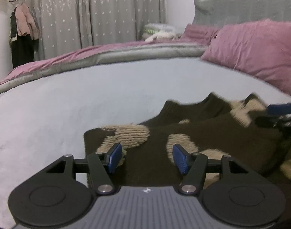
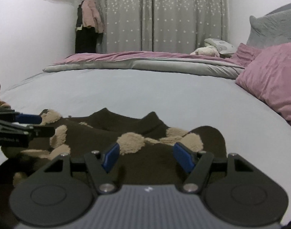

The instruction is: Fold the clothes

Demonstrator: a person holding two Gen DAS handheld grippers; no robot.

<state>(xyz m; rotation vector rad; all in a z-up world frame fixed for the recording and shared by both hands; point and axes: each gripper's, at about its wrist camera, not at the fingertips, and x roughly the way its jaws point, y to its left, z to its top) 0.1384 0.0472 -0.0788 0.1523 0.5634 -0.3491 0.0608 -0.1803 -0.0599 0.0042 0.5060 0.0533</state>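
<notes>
Two grippers released | left gripper and right gripper hover over brown sweater, grasping nothing | sweater spread flat on bed, likely for folding

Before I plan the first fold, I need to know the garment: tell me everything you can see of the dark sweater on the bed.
The sweater is dark brown knit with fluffy beige patches and a ribbed collar at its far edge. It lies loosely spread, rumpled rather than flat, on the pale blue sheet. Both hand-held grippers, left and right, sit over its near part with jaws apart, gripping nothing.
</notes>
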